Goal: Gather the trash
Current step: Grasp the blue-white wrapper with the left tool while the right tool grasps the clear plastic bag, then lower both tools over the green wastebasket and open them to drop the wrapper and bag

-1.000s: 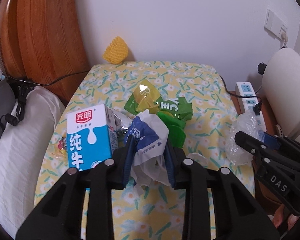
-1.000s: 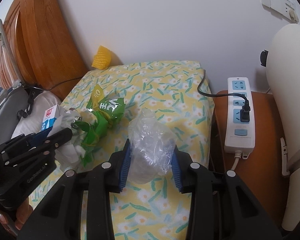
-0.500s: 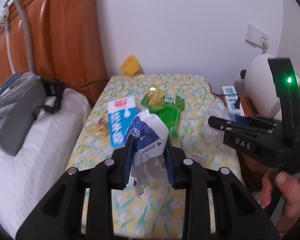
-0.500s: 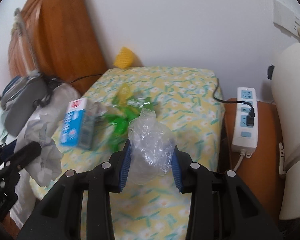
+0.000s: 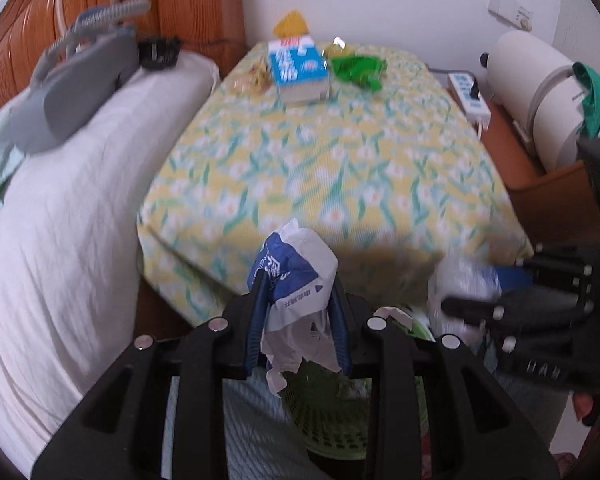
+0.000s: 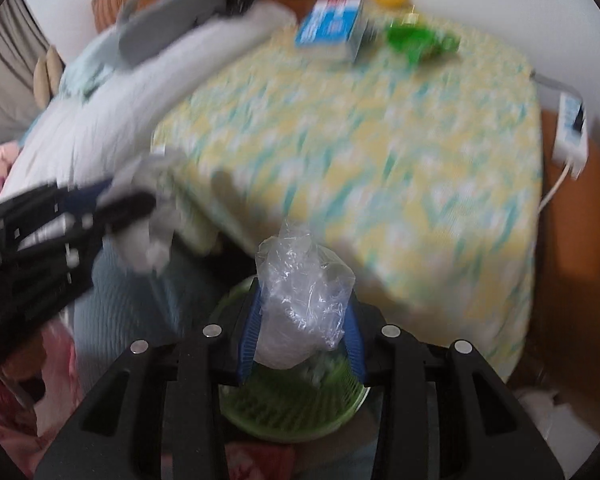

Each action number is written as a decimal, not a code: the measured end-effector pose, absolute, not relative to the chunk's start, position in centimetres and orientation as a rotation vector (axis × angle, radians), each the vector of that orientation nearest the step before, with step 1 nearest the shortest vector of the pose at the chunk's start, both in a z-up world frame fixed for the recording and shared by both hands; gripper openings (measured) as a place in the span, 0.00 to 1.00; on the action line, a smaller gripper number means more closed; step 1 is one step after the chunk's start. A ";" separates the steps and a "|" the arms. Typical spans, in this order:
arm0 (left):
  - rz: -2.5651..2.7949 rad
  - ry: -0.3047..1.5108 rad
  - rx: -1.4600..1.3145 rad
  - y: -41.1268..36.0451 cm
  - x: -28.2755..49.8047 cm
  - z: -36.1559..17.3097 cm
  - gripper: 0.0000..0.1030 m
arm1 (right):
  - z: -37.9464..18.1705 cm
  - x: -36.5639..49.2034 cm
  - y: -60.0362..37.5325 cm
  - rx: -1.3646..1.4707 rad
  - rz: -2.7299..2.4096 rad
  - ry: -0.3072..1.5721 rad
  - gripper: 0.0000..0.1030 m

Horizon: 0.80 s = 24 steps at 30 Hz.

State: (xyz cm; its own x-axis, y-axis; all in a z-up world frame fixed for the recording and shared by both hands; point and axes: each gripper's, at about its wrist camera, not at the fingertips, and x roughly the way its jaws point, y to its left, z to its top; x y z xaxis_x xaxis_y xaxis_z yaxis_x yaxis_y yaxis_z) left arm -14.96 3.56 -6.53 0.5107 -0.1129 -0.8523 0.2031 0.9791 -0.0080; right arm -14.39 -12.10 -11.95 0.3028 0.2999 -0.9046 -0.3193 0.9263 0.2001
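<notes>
My left fingers [image 5: 260,312] are clamped on a crumpled blue-and-white wrapper [image 5: 294,280]; my right fingers [image 6: 249,332] are clamped on a wad of clear plastic [image 6: 304,296]. Both loads sit upright between the pads, their loose ends poking past the tips.

What matters now is the green bin [image 6: 292,412] on the floor at the foot of the table [image 5: 320,168]. In the right view its rim lies directly beneath the right gripper [image 6: 304,340], so I judge the plastic would fall inside if I let go. In the left view the bin [image 5: 332,412] shows below and slightly right of the left gripper [image 5: 298,328], so the wrapper looks a touch off centre; I'd nudge that hand rightward first. The right hand is the better placed.

Left on the table, well away at the far end: a milk carton [image 5: 298,68] lying flat and a green wrapper [image 5: 358,70] just beside it.
</notes>
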 end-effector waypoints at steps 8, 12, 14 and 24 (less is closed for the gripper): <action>-0.194 1.063 0.096 3.7 -16.6 -9.5 0.28 | -17.7 -17.4 -10.0 -0.084 0.398 1.340 0.43; -0.201 1.072 0.095 3.5 -16.7 -9.8 0.28 | -17.2 -17.6 -10.1 -0.098 0.373 1.320 0.73; -0.210 1.084 0.089 3.4 -16.7 -9.9 0.28 | -16.8 -18.0 -10.2 -0.092 0.366 1.303 0.78; -0.254 1.103 0.114 2.0 -17.8 -10.3 0.29 | -14.8 -18.2 -12.3 -0.113 0.258 1.220 0.91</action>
State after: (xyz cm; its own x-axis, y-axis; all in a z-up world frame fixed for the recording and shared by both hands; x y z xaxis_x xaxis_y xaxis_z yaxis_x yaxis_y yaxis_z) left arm -17.76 2.01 -10.35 0.4257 -0.1467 -0.8929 0.2591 0.9652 -0.0351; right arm -18.15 -12.28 -14.80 0.3190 0.1358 -0.9380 -0.2561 0.9652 0.0526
